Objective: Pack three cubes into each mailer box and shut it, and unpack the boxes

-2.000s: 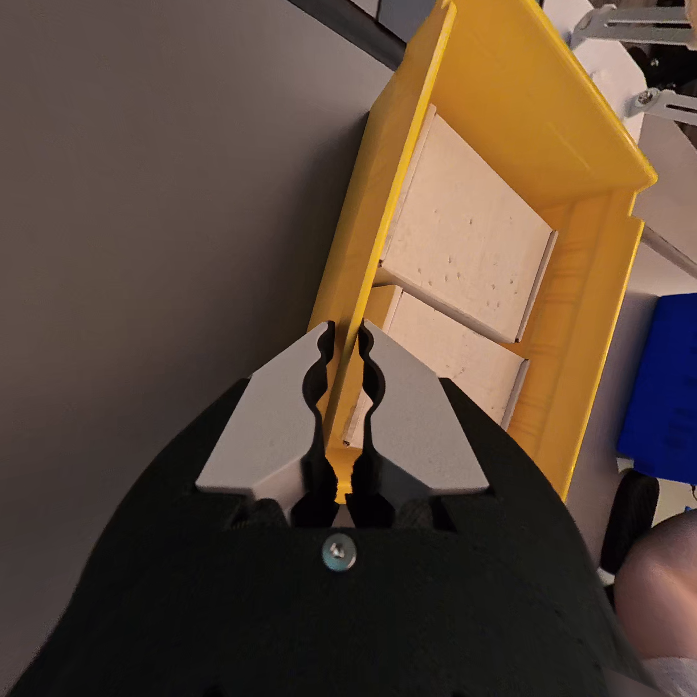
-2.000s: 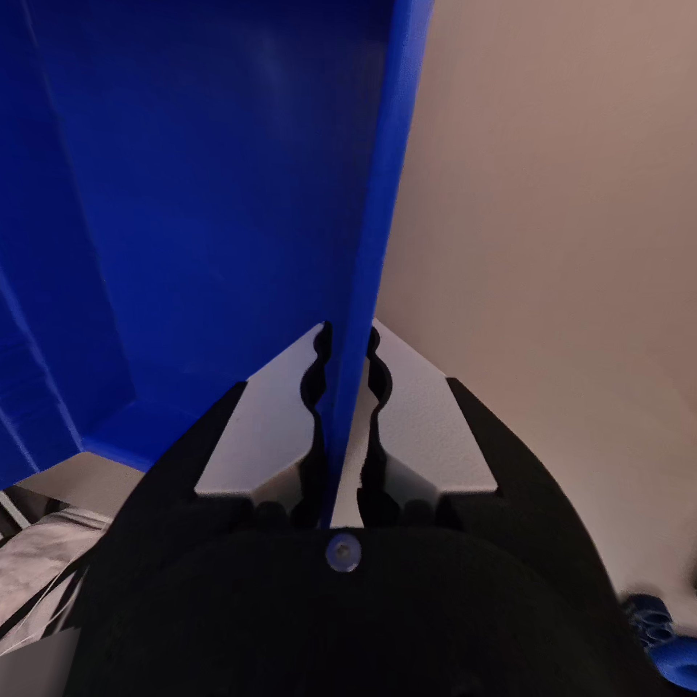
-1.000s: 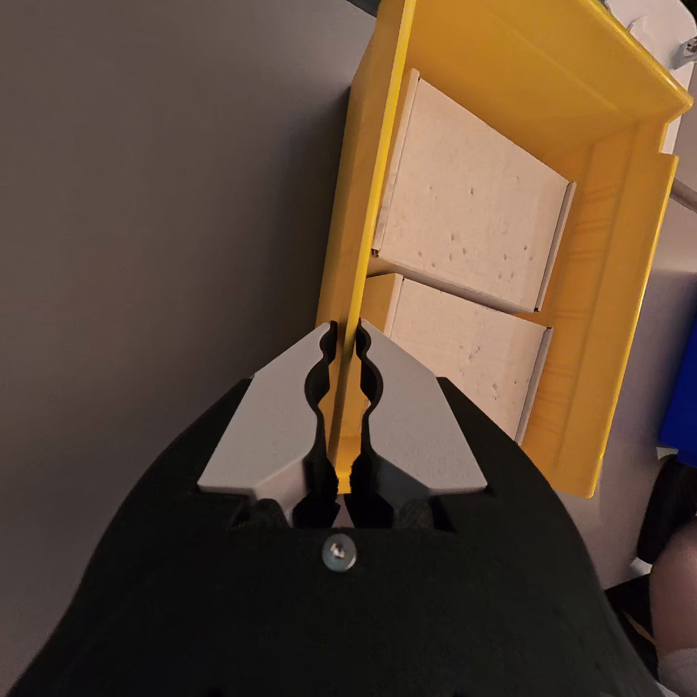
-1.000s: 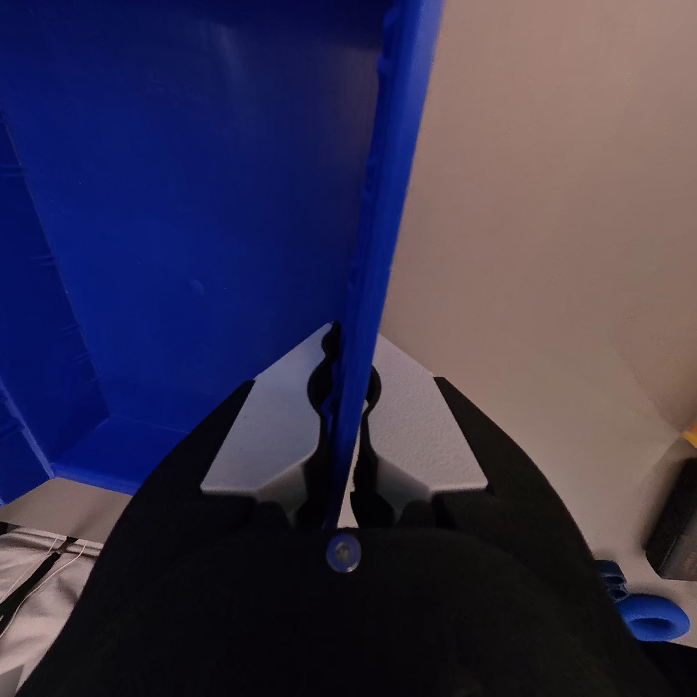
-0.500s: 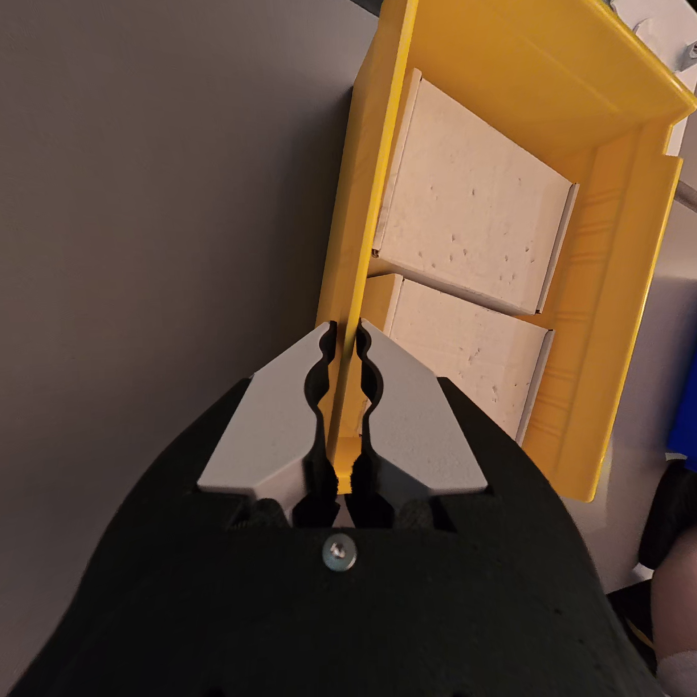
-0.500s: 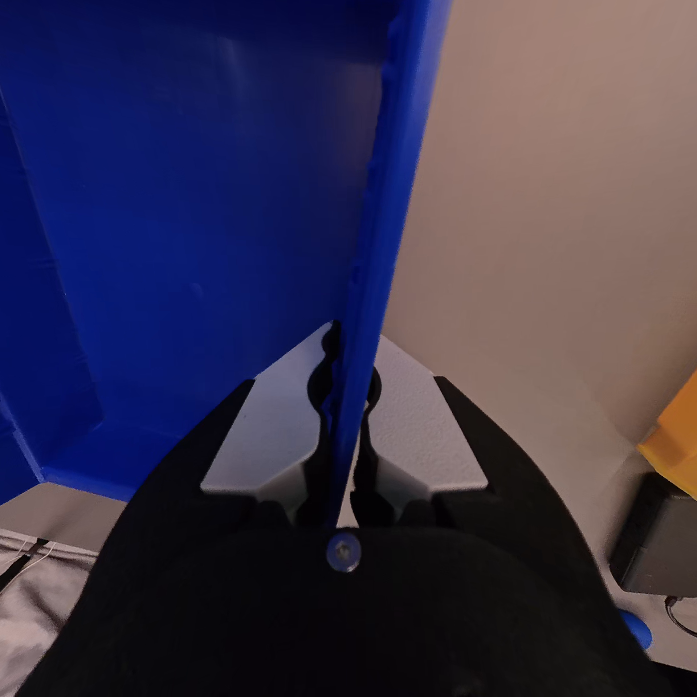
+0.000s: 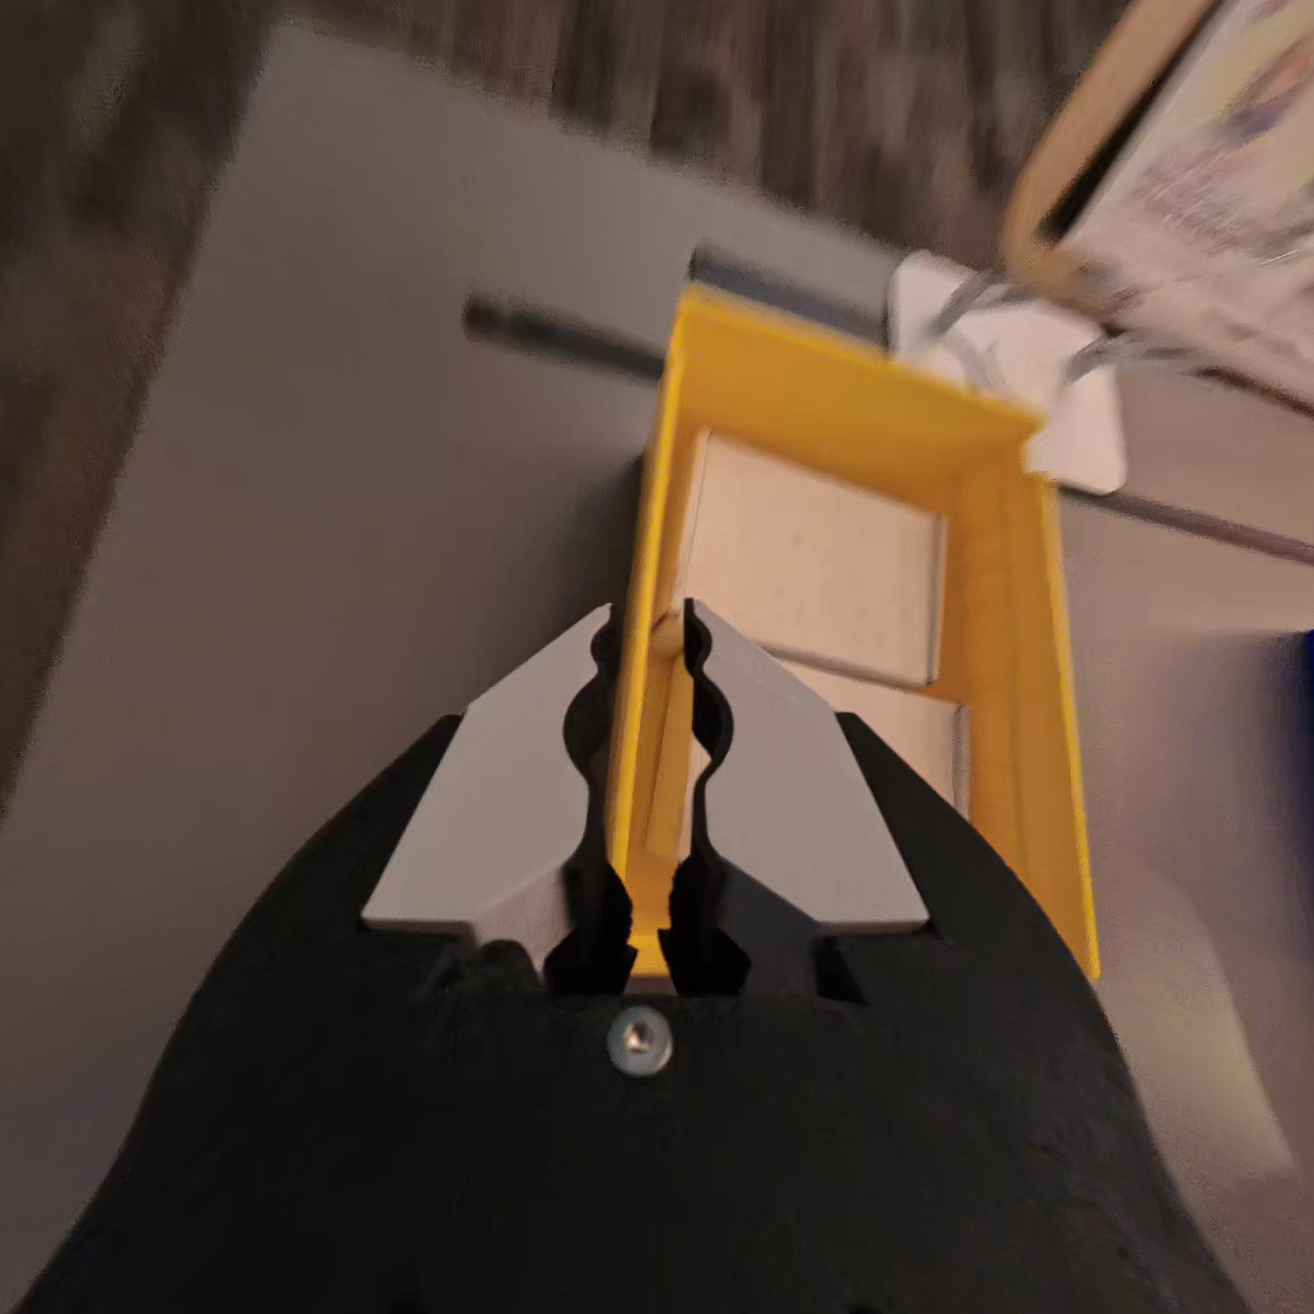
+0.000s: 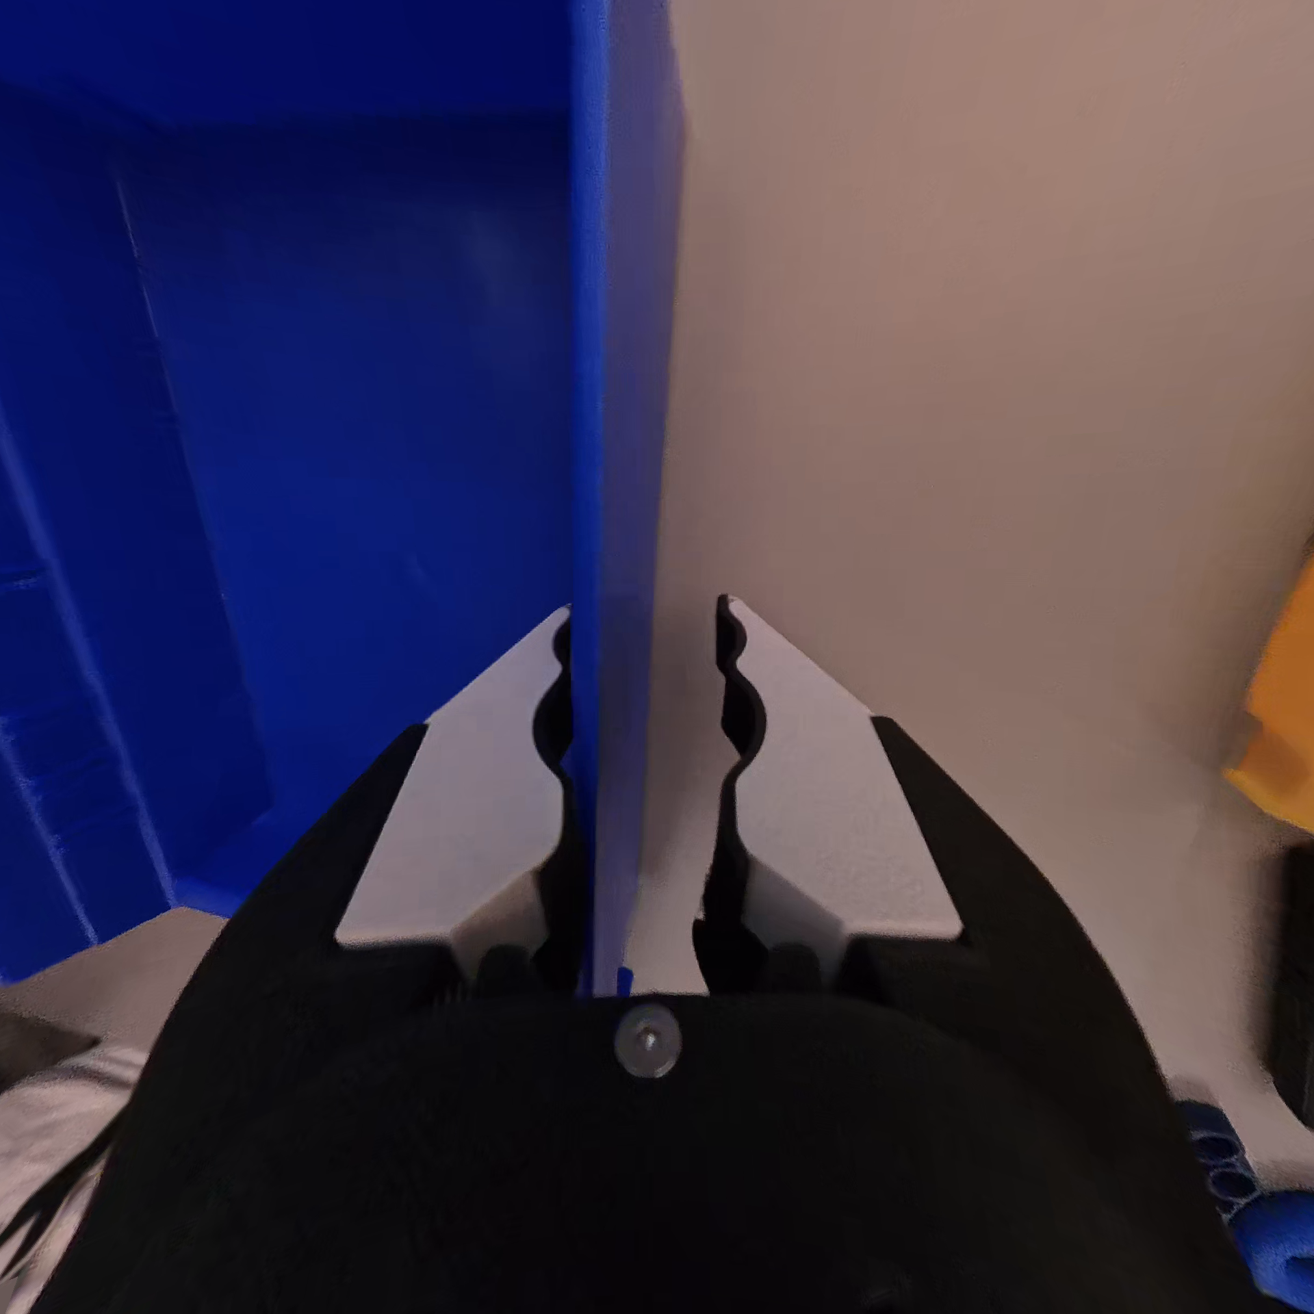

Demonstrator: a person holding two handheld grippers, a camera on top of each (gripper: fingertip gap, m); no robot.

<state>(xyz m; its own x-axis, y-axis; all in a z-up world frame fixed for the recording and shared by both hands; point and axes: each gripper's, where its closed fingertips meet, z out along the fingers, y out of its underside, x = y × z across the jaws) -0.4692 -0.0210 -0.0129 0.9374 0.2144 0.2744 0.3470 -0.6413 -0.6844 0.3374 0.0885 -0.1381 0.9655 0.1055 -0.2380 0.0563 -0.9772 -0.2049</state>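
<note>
Two closed white mailer boxes, one farther [image 7: 810,547] and one nearer [image 7: 874,739], lie in a yellow bin [image 7: 853,384] in the blurred left wrist view. My left gripper [image 7: 648,611] straddles the bin's left wall with its jaws slightly apart; the left finger is at the wall and the right finger stands clear inside. My right gripper [image 8: 643,604] is open astride the right wall [image 8: 618,355] of an empty blue bin [image 8: 355,426]; only the left finger is at the wall. No cubes are in view.
Both bins sit on a grey table [image 7: 355,426]. A white metal bracket [image 7: 995,341] stands behind the yellow bin. In the right wrist view the yellow bin [image 8: 1280,711], a black object [image 8: 1301,960] and a blue ring-shaped part [image 8: 1266,1209] lie to the right. The grippers' ends are close to 80 cm from one another.
Both grippers were clamped on their bin walls; the right jaws have opened wide and the left have loosened. The left view has tilted up and pulled back, so the yellow bin looks smaller.
</note>
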